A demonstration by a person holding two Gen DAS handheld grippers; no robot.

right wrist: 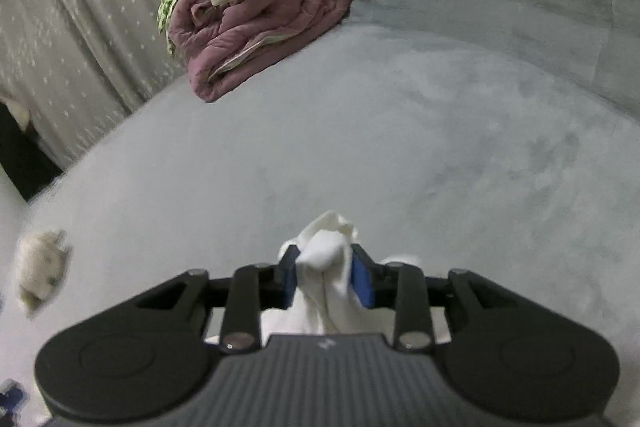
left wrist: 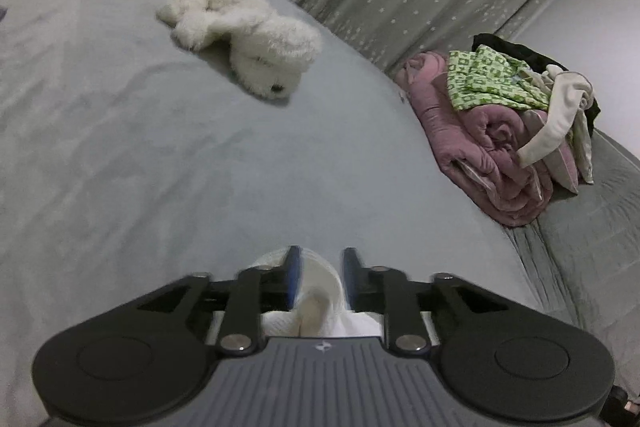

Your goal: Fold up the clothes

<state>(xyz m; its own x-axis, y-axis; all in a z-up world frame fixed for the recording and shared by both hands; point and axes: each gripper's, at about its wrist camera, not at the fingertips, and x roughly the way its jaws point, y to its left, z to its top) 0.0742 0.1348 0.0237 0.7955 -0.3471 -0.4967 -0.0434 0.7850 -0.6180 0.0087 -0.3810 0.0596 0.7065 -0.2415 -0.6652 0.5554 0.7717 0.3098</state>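
Two grippers are working over the grey bed [left wrist: 120, 147]: the left gripper [left wrist: 320, 277] is standing parted around white cloth [left wrist: 318, 291]; the right gripper [right wrist: 326, 277] is pinching it. Beyond are lying a plush toy [left wrist: 248, 39] and a clothes pile [left wrist: 512, 115].

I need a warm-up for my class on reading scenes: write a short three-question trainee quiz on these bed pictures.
1. True or false: the white plush toy lies on top of the clothes pile.
2. The folded quilt under that pile is: A dusky pink, B blue, C yellow.
3. What sits between the fingers of the right gripper?

Key: 1 false, it lies apart on the bed cover. 2 A. 3 bunched white cloth.
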